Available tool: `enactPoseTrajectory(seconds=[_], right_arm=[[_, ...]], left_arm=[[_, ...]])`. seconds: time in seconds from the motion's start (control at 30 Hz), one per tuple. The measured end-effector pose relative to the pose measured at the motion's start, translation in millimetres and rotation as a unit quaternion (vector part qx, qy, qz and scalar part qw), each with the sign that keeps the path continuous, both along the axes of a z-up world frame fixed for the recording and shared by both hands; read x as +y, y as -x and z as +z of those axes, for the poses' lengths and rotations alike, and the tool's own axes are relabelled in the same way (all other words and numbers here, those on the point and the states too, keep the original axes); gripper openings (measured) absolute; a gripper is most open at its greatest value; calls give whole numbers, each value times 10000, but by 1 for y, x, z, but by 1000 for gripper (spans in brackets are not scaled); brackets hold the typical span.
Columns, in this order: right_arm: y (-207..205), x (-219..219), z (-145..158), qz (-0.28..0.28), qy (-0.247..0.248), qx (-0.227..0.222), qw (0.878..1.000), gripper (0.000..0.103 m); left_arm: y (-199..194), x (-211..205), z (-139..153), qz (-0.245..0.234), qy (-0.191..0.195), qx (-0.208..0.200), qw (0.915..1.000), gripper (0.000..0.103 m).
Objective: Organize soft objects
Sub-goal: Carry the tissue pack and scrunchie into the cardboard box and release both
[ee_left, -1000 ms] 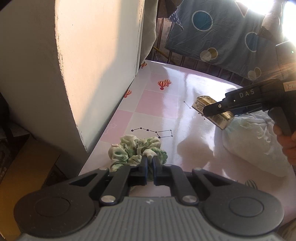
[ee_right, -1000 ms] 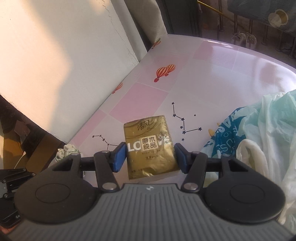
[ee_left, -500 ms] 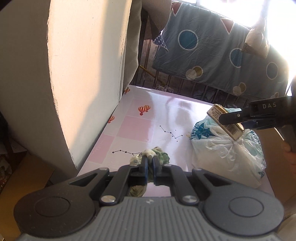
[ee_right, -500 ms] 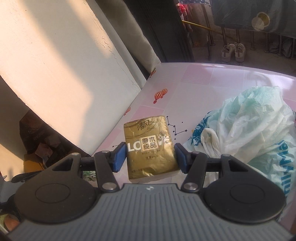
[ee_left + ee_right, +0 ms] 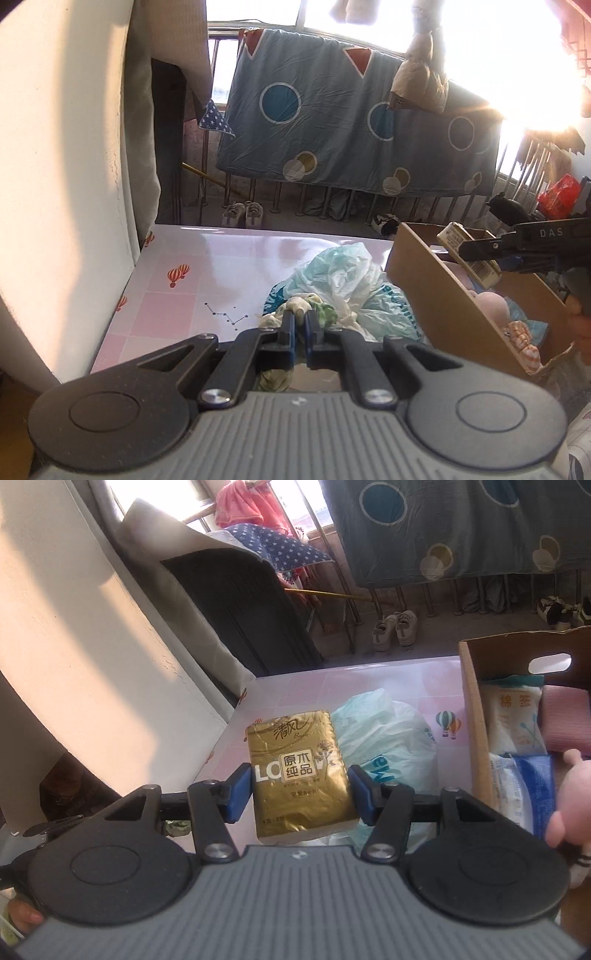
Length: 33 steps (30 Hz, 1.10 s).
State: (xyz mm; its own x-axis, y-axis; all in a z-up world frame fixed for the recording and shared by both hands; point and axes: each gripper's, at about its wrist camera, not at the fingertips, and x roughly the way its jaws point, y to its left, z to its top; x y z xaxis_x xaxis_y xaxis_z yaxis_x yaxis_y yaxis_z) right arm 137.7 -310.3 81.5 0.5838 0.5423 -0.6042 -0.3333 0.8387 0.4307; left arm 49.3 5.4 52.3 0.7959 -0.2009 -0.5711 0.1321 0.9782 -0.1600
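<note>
The left gripper (image 5: 299, 325) was clamped tight on a ruffled green-and-white fabric scrunchie (image 5: 306, 306), partly hidden by its fingers, above a crinkled plastic bag (image 5: 347, 273). The right gripper (image 5: 301, 788) pinched a glossy gold tissue pack (image 5: 301, 771) left of the cardboard box (image 5: 471, 709); its contents were cut off.

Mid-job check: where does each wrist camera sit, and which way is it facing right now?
Left wrist: sits behind the left gripper, shut on a green scrunchie; looks down over the table toward the hanging blanket; right gripper and fingers show at right.
Right wrist: sits behind the right gripper, shut on a gold tissue pack; looks down over the table, box at right; a fingertip shows at lower left.
Shared: table, plastic bag, box, tissue pack, blanket.
</note>
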Motion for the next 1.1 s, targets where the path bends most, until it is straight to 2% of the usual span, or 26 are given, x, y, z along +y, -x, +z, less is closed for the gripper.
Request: enactPoseTrajectory(seconds=[0.27,0.53,0.8,0.9,1.07,1.1], right_arm=[[43,-131,21,-1039,-39,-169,9944,55],[79,-238,4,-1879,-231,-63,9819,55],[96,-305,-31,-2258,-471,34,9730,55],[100,-325,-45,-2341,-543,137,9706,55],[98,-343,-63,-2404,-566,293,9686,55],[99,-346,-66,-2408,-567,320,9684,55]], left_arm=[[-26,-102,22,-1130,41,-178,9934,6],[-54,-227,16,-2252,18,129,9742,6],[-80,-326,-24,-2822,-291,742,9560,6],[-87,-348,-43,-2938,-376,958,9503,7],[-93,-379,-74,-3100,-768,1352,9379,10],[-94,-381,-77,-3087,-811,1398,9373,16]])
